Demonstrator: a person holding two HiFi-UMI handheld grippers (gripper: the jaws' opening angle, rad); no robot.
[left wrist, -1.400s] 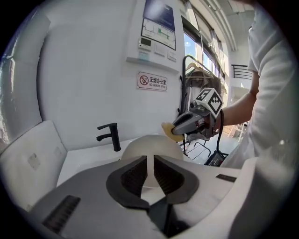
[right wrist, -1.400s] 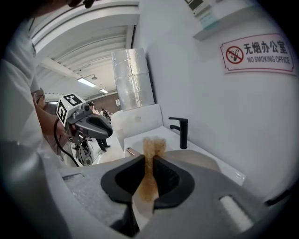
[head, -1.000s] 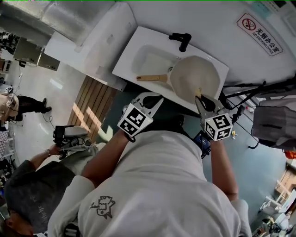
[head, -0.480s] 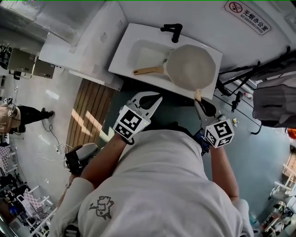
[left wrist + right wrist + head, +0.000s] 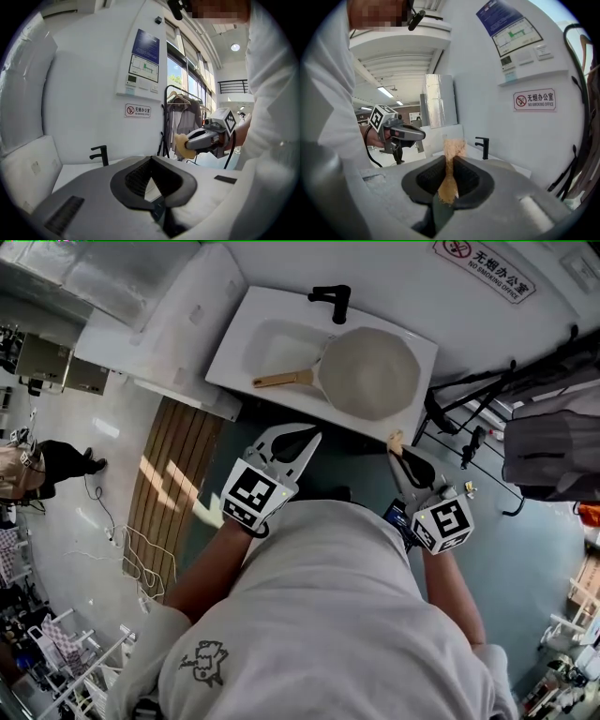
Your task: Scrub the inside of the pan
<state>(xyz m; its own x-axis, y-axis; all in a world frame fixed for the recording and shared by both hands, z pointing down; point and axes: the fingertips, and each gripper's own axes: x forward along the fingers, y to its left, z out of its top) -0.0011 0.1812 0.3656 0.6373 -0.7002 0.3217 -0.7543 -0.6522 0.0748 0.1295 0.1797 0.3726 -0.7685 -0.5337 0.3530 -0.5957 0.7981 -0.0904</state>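
Left gripper (image 5: 302,437), jaws closed on nothing, hangs short of the sink (image 5: 230,367), where the pan (image 5: 370,371) lies. Right gripper (image 5: 397,448) pinches a tan sponge (image 5: 448,185) clear of it. Scrubbing appears either finished or unstarted.

Looks like an office or lab-type workspace, not a home kitchen. The dead giveaway is the red-and-white "no smoking office" sign (image 5: 487,269) on the white wall, plus a blue poster over a wall control panel (image 5: 144,61). There's a white rectangular washbasin (image 5: 267,343) with a matte black tap (image 5: 333,298) and a pale round frying pan with a wooden handle (image 5: 370,371) in it. Also a clothes rail with hanging jackets (image 5: 182,119), and loose white cables (image 5: 141,554) on the glossy floor.
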